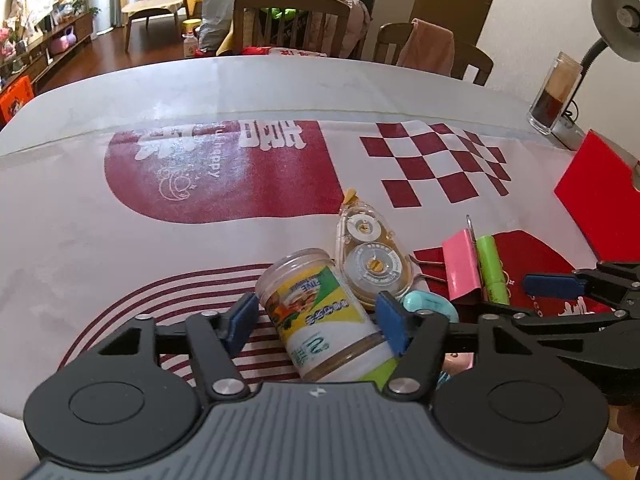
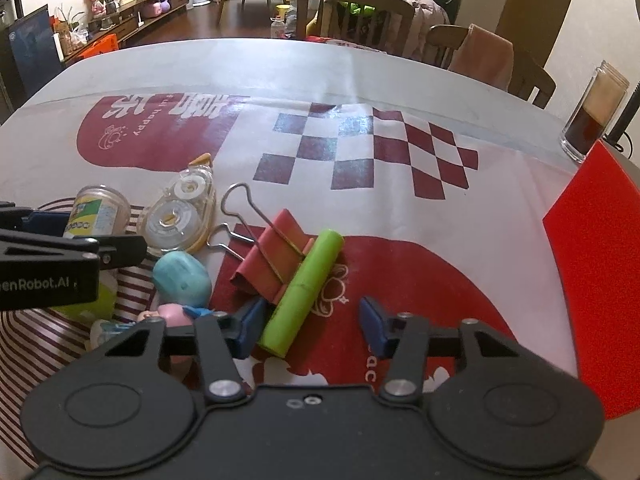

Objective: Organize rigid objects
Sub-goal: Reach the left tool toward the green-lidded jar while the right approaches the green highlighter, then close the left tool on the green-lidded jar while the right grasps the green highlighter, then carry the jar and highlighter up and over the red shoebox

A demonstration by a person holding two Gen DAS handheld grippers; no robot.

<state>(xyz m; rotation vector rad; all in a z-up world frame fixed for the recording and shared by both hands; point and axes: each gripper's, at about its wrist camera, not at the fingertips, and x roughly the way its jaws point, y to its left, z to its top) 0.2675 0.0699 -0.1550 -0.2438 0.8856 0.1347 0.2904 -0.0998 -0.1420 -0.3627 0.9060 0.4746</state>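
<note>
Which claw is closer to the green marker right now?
Right. The right claw is open around the near end of the green marker, which lies by its left finger. The left claw is off to the side, straddling the jar.

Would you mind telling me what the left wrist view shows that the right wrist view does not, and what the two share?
Only the left wrist view shows the grey desk lamp and the left gripper with its jaws open around the lying seasoning jar. Only the right wrist view shows the binder clip's wire handles in full and the right gripper open by the green highlighter. Both show the tape dispenser, the pink binder clip, the teal object, the glass and the red card.
</note>
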